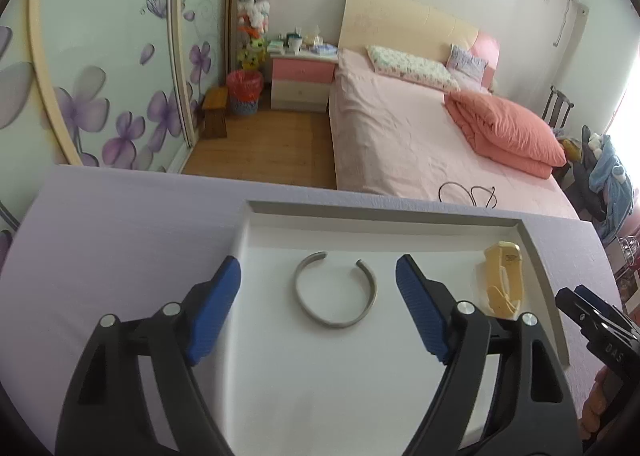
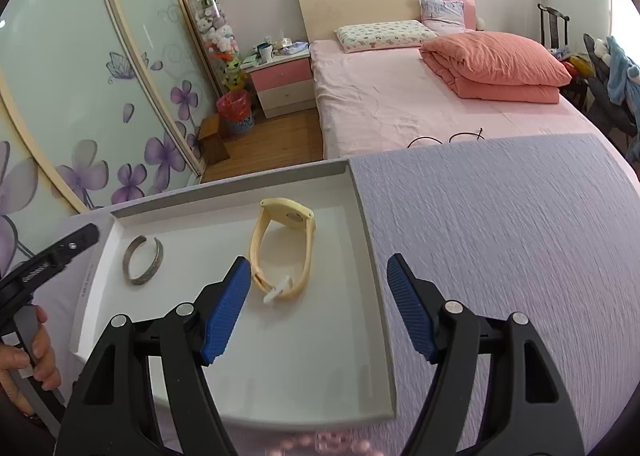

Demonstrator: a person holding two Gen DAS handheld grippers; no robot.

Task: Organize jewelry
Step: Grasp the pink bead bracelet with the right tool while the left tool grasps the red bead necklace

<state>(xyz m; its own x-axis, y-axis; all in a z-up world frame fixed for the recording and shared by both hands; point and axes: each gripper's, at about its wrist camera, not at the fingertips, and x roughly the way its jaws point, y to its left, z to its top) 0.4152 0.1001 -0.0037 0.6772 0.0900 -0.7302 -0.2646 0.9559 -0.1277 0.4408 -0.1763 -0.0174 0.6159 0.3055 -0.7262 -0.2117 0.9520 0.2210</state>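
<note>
Silver bangle (image 1: 336, 292) and yellow watch (image 2: 282, 246) lie in my white tray (image 2: 362, 196); both my grippers (image 1: 318, 312) (image 2: 318, 308) gape empty, so next, I judge, pink beads (image 2: 328, 446).

Soft daylight fills both my feeds, blowing out to white glare at the right edge. Shadows on the white tray (image 2: 372, 240) are faint. Fisheye bends the wardrobe doors (image 1: 100, 68); corners vignette black. Pink beads (image 2: 332, 446) blur at the bottom.
</note>
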